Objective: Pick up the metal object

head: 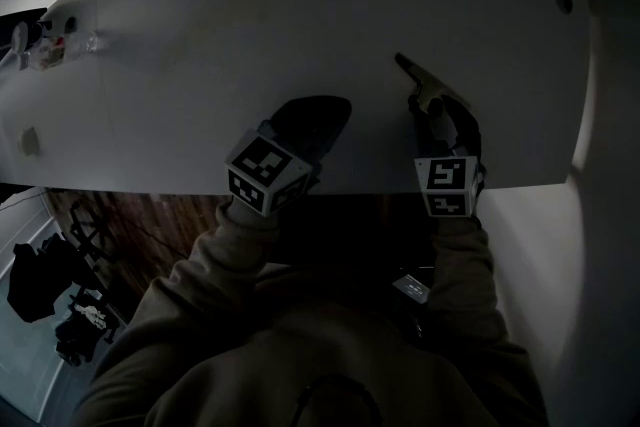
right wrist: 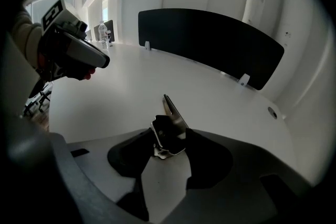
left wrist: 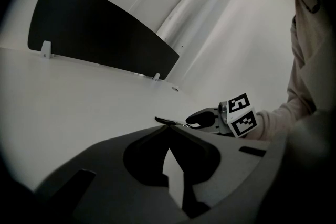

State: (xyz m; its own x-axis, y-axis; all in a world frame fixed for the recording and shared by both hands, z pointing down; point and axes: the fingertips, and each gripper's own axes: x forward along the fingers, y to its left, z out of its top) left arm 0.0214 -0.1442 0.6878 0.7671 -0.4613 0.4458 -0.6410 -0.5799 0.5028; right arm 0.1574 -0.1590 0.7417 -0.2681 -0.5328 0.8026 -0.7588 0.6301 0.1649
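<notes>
Grey and thin, the metal object [right wrist: 176, 115] is clamped between the jaws of the right gripper [right wrist: 169, 132]. Its flat strip pokes out past the tips over the white bench [head: 250, 15], near the front edge. The left gripper [left wrist: 169, 127] hangs just to its left over the same bench, jaws closed tip to tip with nothing between them.

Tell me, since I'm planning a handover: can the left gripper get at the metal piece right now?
Probably yes. Only open table lies between the left gripper and the metal piece, whose free end sticks out past the right gripper clamped on it. The left one is shut, though, and must open first.
</notes>
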